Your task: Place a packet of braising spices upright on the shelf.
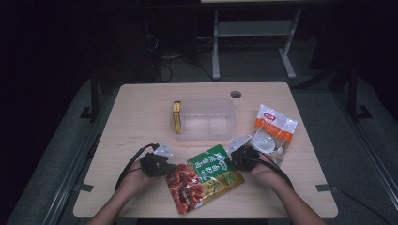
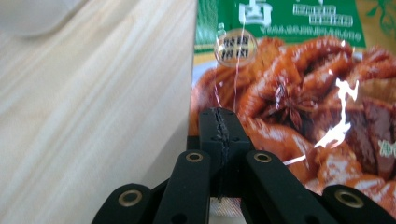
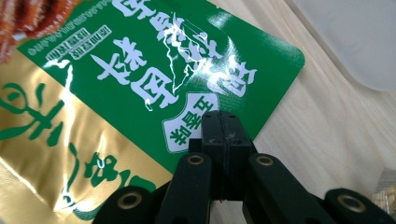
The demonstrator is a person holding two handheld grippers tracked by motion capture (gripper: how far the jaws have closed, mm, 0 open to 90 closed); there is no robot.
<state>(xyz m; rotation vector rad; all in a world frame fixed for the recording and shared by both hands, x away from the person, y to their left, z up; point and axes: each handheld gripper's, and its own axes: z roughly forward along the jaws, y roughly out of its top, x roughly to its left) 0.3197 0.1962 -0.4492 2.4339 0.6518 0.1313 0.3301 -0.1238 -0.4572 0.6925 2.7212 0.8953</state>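
Note:
A glossy food pouch (image 1: 202, 180), green and gold with a picture of red braised meat, lies at the near middle of the wooden table (image 1: 141, 117). My left gripper (image 1: 170, 168) is shut on the pouch's left edge, at the meat picture (image 2: 303, 93). My right gripper (image 1: 229, 161) is shut on its right edge, near the green corner (image 3: 140, 70). In the left gripper view the black jaws (image 2: 219, 122) are pressed together over the pouch's edge. The jaws (image 3: 222, 123) in the right gripper view are likewise closed on the rim.
A clear plastic container (image 1: 230, 110) stands behind the pouch, with a yellow and red box (image 1: 177, 117) inside at its left end. A white and orange packet (image 1: 274, 131) lies to the right. A cable hole (image 1: 235, 94) is at the table's far edge.

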